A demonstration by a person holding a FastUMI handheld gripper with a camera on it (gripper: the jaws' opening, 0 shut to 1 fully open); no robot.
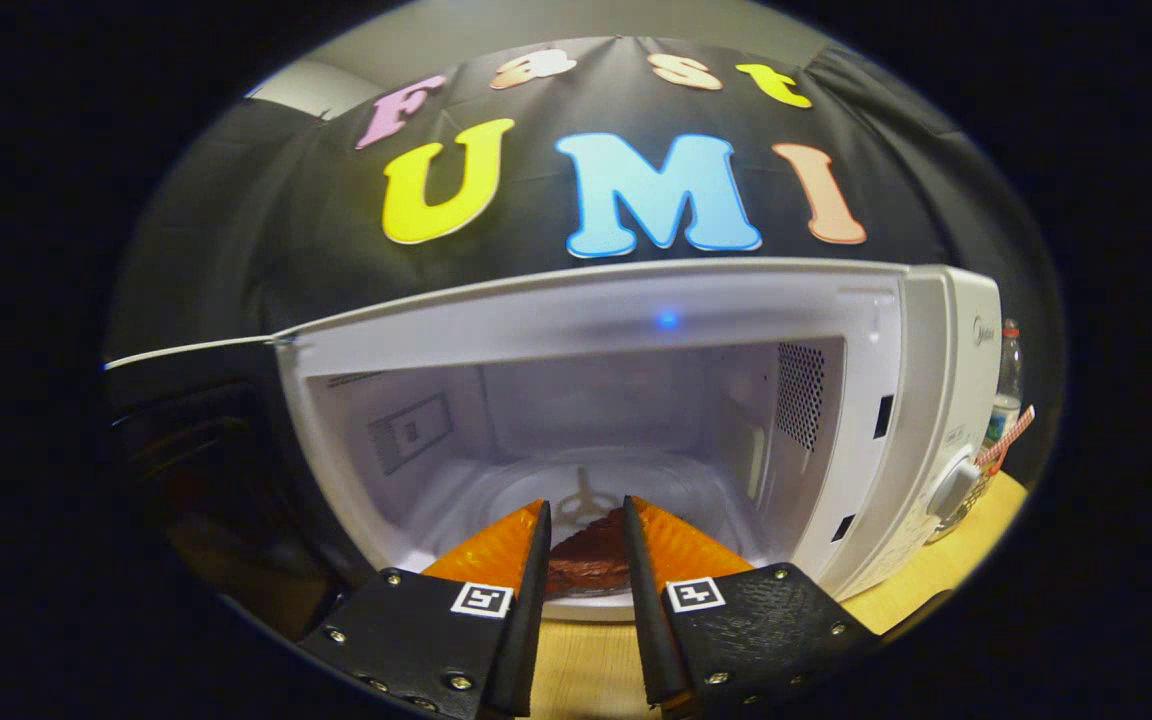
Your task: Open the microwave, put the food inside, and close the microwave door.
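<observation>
The microwave [866, 400] is seen wide open right ahead of the tool [584, 525], with its door [186, 440] swung out to the left. The brown food [591, 555] is sat between the fingers at the front of the cavity, over the glass turntable [536, 490], though whether it's actually being pinched can't be told. A bottle [1008, 385] is stood on the bench [946, 570] past the microwave's right side.
</observation>
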